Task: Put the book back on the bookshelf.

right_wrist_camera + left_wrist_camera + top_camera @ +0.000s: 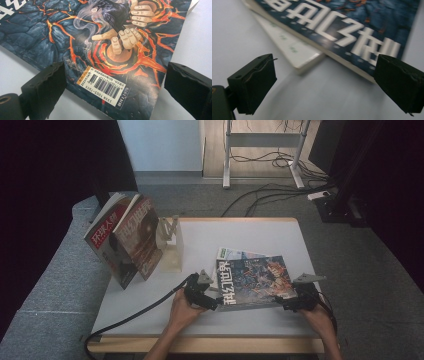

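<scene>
A dark blue magazine [255, 281] with white Chinese title letters lies flat near the table's front, on top of a white magazine [235, 254] that sticks out beyond it. My left gripper [212, 301] is open at the blue magazine's left edge; in the left gripper view its jaws stand wide apart, with the blue magazine [352, 32] and the white magazine's corner [299, 56] just ahead. My right gripper [282, 304] is open at the front right corner. In the right gripper view the jaws straddle the cover's barcode corner [105, 86] without touching it.
Two magazines [127, 240] lean upright against a pale wooden stand [171, 245] at the table's left rear. The white table [250, 232] has a wooden front edge. A grey padded surface [60, 285] lies to the left; cables and a desk frame [265, 150] lie beyond.
</scene>
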{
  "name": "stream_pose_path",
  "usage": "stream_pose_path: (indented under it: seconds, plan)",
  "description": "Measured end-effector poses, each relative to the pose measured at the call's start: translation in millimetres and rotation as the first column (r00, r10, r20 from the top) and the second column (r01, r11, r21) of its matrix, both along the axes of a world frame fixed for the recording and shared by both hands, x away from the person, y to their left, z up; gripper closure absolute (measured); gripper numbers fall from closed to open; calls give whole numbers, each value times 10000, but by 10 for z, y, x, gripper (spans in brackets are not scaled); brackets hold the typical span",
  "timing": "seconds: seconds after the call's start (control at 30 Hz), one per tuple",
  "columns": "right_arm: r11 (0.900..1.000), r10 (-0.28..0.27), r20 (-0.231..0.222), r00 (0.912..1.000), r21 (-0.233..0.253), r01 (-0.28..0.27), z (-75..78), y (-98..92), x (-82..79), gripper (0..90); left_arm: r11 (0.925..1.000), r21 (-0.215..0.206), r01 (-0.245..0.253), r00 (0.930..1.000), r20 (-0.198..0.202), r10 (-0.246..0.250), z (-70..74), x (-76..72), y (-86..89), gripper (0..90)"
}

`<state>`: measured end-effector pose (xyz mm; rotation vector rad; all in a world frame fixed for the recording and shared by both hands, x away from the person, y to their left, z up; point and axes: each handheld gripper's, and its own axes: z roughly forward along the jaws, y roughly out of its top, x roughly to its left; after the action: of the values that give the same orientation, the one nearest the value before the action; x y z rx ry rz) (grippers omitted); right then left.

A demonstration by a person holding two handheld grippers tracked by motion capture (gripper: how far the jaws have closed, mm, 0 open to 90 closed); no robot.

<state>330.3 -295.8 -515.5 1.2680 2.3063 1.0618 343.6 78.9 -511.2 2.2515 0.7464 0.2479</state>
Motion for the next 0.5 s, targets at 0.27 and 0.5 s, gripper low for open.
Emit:
stream_pose_path:
  seconds: [0.27,0.5]
  plan:
    - [10000,26,-27,10000,17,-25,-1,-1,8,38,9995,103,289,9994,-170,-288,-132,-97,-30,42]
    - [10000,76,-56,10000,-51,-76,-1,22,-37,50,9992,400,-96,9997,237,86,-91,-35,18,42]
